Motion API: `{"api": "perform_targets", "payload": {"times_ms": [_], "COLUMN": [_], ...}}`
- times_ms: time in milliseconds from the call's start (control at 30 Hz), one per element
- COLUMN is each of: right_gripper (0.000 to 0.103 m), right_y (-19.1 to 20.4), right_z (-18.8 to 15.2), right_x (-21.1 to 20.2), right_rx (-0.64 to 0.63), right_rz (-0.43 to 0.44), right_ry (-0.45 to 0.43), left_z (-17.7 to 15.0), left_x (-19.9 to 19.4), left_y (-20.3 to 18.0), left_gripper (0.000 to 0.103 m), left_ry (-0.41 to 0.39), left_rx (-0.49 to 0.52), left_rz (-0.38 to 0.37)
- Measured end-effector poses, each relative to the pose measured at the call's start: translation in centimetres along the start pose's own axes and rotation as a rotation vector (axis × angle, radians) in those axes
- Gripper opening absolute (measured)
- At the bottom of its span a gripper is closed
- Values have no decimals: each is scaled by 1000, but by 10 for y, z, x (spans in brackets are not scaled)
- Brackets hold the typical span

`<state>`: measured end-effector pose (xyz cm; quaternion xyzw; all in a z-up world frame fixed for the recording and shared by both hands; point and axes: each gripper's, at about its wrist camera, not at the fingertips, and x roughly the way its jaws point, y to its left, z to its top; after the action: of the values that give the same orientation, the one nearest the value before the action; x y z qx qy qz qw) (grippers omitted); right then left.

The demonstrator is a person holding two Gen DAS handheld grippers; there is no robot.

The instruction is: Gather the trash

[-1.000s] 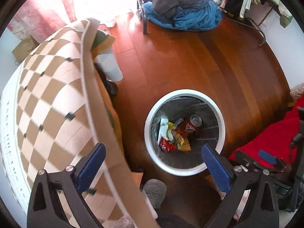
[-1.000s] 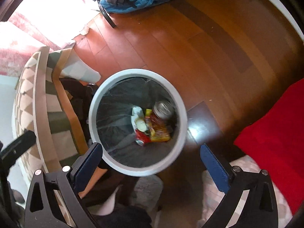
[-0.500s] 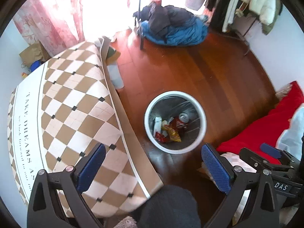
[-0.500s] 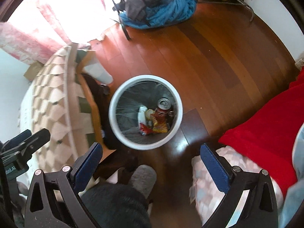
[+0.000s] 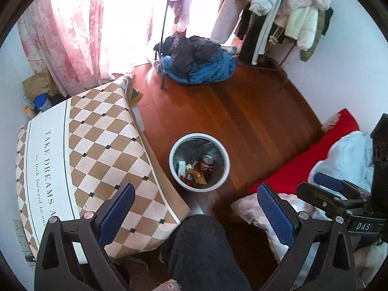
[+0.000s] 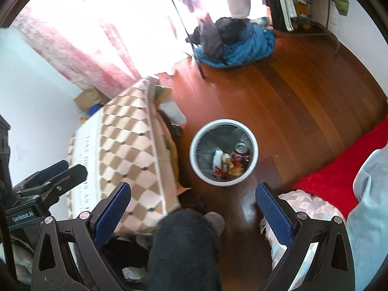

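Observation:
A white round trash bin [image 5: 175,169] [image 6: 252,169] stands on the wooden floor between the table and the bed. Inside lie a red soda can [image 5: 206,163] [image 6: 240,154], snack wrappers [image 5: 197,175] [image 6: 234,168] and a white piece [image 5: 181,167] [image 6: 217,159]. My left gripper [image 5: 195,208] is open and empty, high above the bin. My right gripper [image 6: 192,205] is open and empty, also high above the bin and back from it. Each gripper shows at the edge of the other's view.
A table with a checkered cloth [image 5: 97,150] [image 6: 126,150] stands left of the bin. A bed with a red blanket [image 5: 303,167] [image 6: 339,179] is at the right. A pile of blue and dark clothes [image 5: 196,63] [image 6: 232,43] lies by a clothes rack. The person's dark-clothed leg [image 5: 203,252] is below.
Both grippers have risen and pulled back from the bin, which now looks much smaller. More of the room, curtain and clothes rack has come into view. Both stay open.

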<state>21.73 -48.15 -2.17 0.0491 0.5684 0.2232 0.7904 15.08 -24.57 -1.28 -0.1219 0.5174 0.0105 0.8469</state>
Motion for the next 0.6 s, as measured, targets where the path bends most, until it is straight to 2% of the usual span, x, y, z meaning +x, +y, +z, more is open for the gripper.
{"api": "perform_targets", "payload": {"times_ms": [267, 467, 600], "right_gripper": [103, 103, 103], "right_y": [28, 39, 40], "right_z": [-11, -19, -22], "right_x": [-51, -65, -67], "right_rx": [-34, -46, -61], "right_rz": [72, 112, 105], "right_ry": [-21, -12, -6], "left_z": [-10, -17, -18], "left_x": [-33, -49, -52], "left_y": [0, 1, 1], "left_gripper": [103, 103, 103], "left_ry": [-3, -21, -25], "left_rx": [0, 3, -1], "left_rz": [-57, -66, -69]}}
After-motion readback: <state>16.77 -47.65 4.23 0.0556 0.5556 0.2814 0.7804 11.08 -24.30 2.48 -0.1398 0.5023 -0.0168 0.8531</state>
